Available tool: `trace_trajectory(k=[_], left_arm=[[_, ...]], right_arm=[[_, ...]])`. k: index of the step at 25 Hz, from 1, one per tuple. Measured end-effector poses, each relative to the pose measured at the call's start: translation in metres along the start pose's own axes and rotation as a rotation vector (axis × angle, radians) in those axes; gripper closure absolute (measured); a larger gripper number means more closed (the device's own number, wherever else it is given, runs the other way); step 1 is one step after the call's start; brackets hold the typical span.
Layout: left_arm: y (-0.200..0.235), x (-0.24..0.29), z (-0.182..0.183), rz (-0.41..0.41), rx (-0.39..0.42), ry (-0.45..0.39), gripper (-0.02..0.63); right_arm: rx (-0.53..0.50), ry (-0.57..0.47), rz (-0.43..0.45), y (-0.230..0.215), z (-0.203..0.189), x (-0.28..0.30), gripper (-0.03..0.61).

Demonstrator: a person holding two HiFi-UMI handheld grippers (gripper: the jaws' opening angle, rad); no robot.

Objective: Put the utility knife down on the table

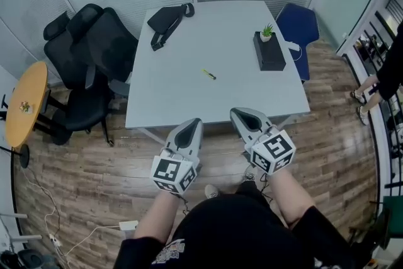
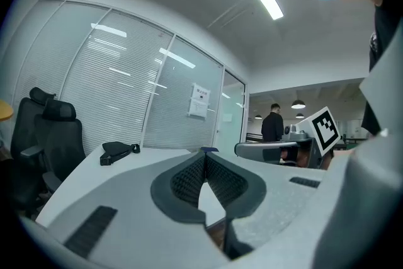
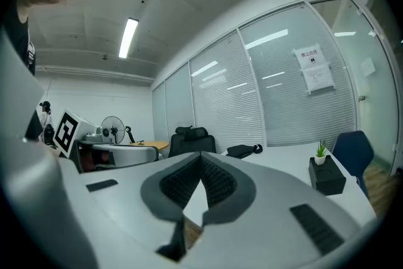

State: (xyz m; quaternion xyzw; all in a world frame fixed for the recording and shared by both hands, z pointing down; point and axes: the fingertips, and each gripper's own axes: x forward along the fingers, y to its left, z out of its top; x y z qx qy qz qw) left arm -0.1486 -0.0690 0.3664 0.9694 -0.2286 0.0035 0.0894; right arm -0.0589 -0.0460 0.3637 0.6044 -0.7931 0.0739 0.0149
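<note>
The left hand-held gripper and right hand-held gripper are hovering closed, empty; the utility knife is lying on the surface.

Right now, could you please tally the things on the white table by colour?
Black: 2, the black fabric bag and the black rectangular box.
Yellow: 1, the small yellow utility knife.
Green: 1, the small green potted plant on the box.
Total: 4.
</note>
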Motion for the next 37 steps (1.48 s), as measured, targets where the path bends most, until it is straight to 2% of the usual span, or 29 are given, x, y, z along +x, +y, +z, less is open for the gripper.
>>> trace_trajectory(k=[27,37], left_arm=[[-0.027,-0.022,-0.004,0.003,0.013,-0.006,0.607],[-0.022,-0.021,-0.002,0.003,0.016,-0.009,0.609]], right_arm=[[0.043,-0.024,-0.003,0.014,-0.009,-0.028,0.575],[0.045,-0.029,-0.005,0.013,-0.008,-0.023,0.575]])
